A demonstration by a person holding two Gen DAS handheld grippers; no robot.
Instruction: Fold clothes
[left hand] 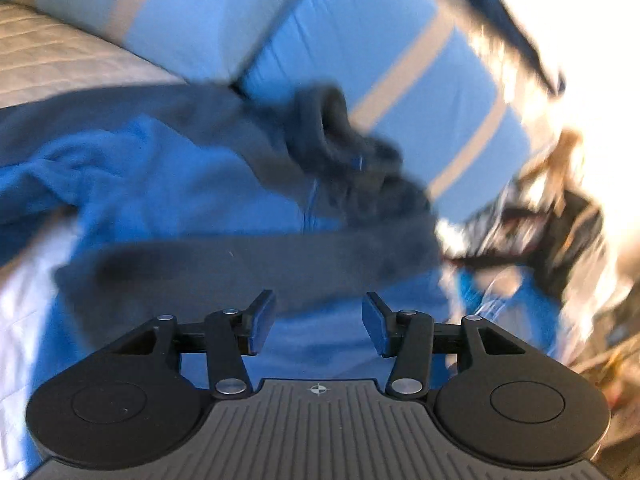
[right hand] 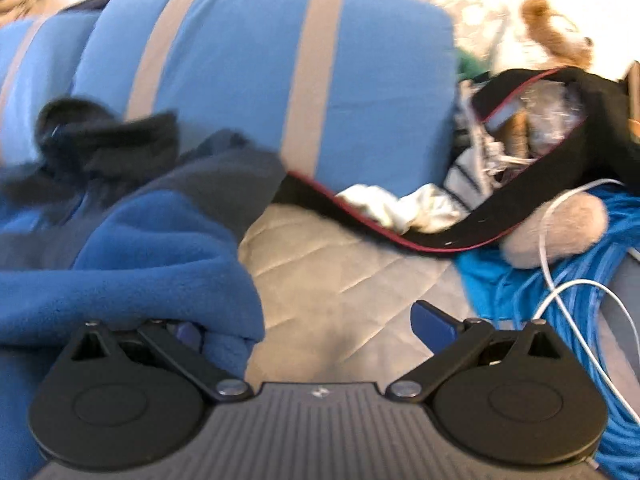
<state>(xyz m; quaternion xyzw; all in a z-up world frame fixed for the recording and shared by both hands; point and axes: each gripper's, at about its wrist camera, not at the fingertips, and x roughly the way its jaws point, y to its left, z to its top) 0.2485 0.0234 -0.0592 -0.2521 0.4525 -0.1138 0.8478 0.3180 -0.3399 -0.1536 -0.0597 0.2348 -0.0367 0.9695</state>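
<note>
We see a blue and grey fleece jacket [left hand: 192, 184] lying rumpled on a quilted grey bedspread [right hand: 332, 276], its dark collar [left hand: 320, 120] bunched up toward the two blue pillows with beige stripes [left hand: 360, 40] at the head edge of the bed. A grey band of the jacket runs crosswise just ahead of our left gripper [left hand: 318, 322], whose jaws are spread with nothing between them; blue fleece fills the gap beneath. The left view is blurred, so we cannot tell whether the fingertips touch the cloth.

From the right wrist, our right gripper [right hand: 312, 328] has its jaws spread wide. Its left finger is buried under a thick fold of the jacket's blue fleece [right hand: 140, 264], while its right finger [right hand: 434, 322] sits over bare bedspread; the jaws are not pinching. The jacket's hem edge ends at about the middle of this view, and to its right lies an open stretch of quilt reaching up to the pillows.

Toward the bed's right edge the room narrows: a black bag with red piping [right hand: 552, 152] lies open, white crumpled cloth [right hand: 400, 204] beside its strap, a beige plush toy [right hand: 560, 228] on bright blue fabric [right hand: 520, 292], and a white cable [right hand: 560, 292] looping across it.
</note>
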